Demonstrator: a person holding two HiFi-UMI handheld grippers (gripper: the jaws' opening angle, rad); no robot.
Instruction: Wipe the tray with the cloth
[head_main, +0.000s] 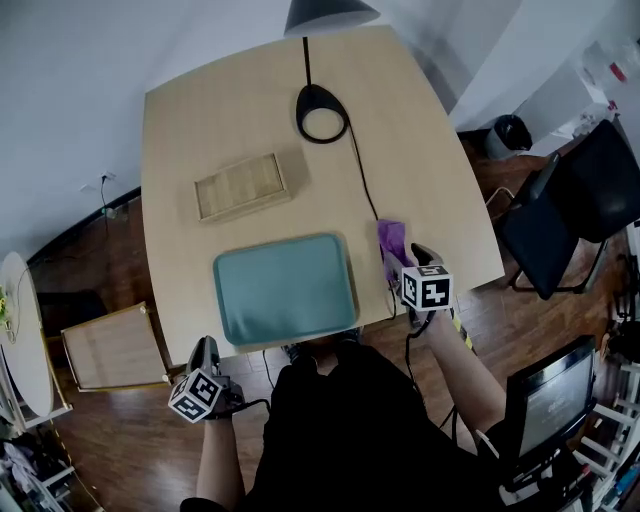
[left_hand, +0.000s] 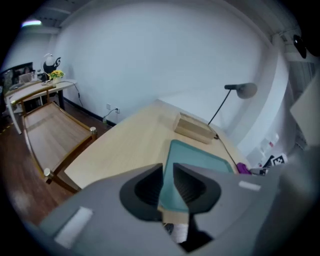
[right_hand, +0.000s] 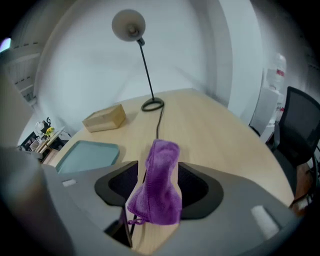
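Observation:
The teal tray (head_main: 285, 288) lies bare near the table's front edge; it also shows in the left gripper view (left_hand: 200, 160) and the right gripper view (right_hand: 87, 155). A crumpled purple cloth (head_main: 392, 240) rests on the table just right of the tray. My right gripper (head_main: 402, 258) reaches it from the front, and in its own view the right gripper (right_hand: 158, 165) stands wide open with the cloth (right_hand: 160, 185) heaped between the jaws. My left gripper (head_main: 205, 347) hangs off the table's front left edge; its jaws (left_hand: 167, 167) are slightly apart and empty.
A wooden box (head_main: 240, 186) sits behind the tray. A black lamp base (head_main: 322, 112) stands at the back, and its cable (head_main: 362, 180) runs past the cloth. A black chair (head_main: 575, 200) is at the right, and a wooden frame (head_main: 115, 347) stands on the floor at the left.

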